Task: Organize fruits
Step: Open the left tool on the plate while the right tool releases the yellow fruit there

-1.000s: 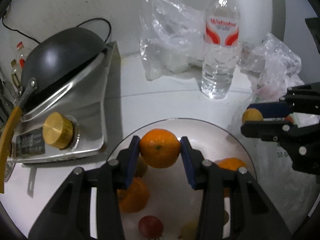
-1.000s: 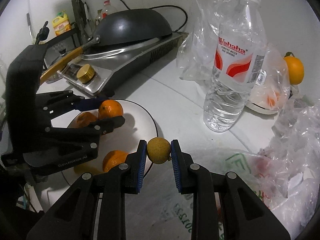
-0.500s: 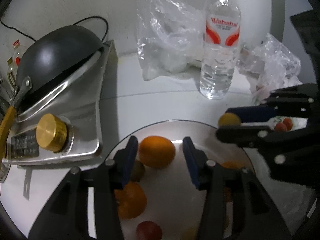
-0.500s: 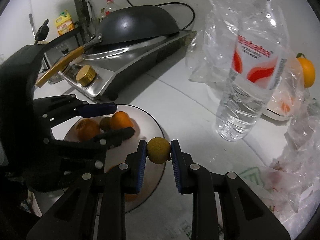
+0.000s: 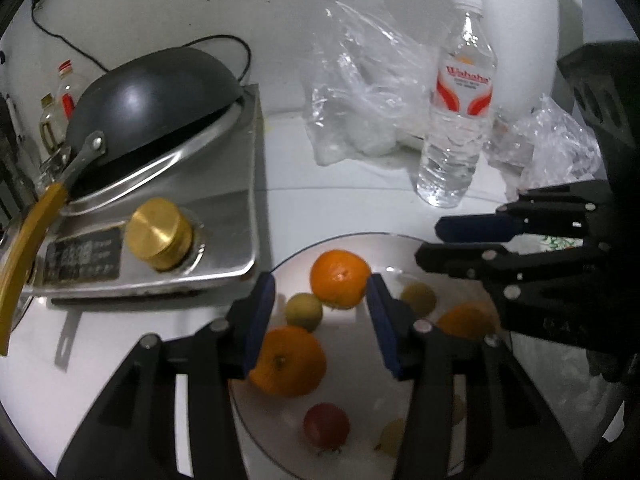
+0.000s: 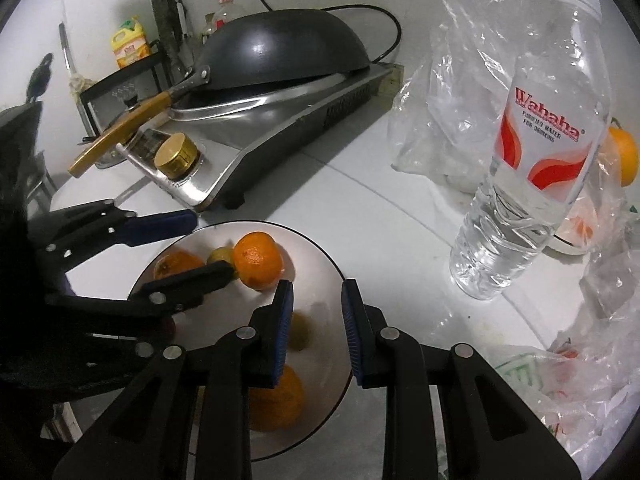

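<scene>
Over the plate near the counter's front edge, both my grippers are hanging with nothing in them: the left gripper has its blue pads spread wide around the top mandarin, close to it but not squeezing, and the right gripper is spread too, with the small yellow-green fruit lying on the plate just below its pads. So the fruit is basically all on the plate already, two more mandarins, another greenish one and a little red fruit toward the plate's near rim. One orange sits well apart at the counter's back right edge, behind the water bottle and half buried in plastic bags. My read is the step now is just backing out cleanly, so lift straight up and don't sweep sideways, because round stuff on a slick plate will probably roll if a pad nudges it, and the left inner finger is right next to that mandarin. If I go for the far orange with the right side, I'd swing wide of the bottle, it looks tippy, and come in above the bag so the pads grab fruit, not film.
</scene>
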Demonstrator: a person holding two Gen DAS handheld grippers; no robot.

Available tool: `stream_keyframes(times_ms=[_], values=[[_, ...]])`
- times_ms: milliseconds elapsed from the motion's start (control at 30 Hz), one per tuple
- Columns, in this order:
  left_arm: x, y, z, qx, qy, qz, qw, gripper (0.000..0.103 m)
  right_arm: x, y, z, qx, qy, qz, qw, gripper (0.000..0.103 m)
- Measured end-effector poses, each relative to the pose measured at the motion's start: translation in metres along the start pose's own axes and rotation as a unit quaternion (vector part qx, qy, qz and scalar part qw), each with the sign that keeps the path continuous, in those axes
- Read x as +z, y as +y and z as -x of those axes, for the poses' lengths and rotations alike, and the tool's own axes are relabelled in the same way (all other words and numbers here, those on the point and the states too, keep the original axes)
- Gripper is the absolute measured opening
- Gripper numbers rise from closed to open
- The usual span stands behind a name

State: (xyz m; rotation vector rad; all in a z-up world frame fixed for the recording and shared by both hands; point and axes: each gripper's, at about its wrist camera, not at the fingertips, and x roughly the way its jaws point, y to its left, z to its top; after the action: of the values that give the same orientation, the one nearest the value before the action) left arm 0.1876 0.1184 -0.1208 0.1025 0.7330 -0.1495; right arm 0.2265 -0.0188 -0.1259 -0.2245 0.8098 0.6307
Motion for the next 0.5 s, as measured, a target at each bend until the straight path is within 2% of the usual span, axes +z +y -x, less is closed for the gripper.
stream_keyframes(times_ms=[267, 500], values=[[-0.010, 0.004, 0.020, 0.001, -0.007, 0.004, 1.0000, 0.049, -0.006, 0.011, 0.024, -0.008, -0.010, 0.008, 1.000, 0.030], [-0.015, -0.007, 0.041, -0.004, -0.018, -0.003, 0.9998, 0.049, -0.018, 0.016, 0.050, -0.019, -0.019, 0.007, 1.000, 0.030]])
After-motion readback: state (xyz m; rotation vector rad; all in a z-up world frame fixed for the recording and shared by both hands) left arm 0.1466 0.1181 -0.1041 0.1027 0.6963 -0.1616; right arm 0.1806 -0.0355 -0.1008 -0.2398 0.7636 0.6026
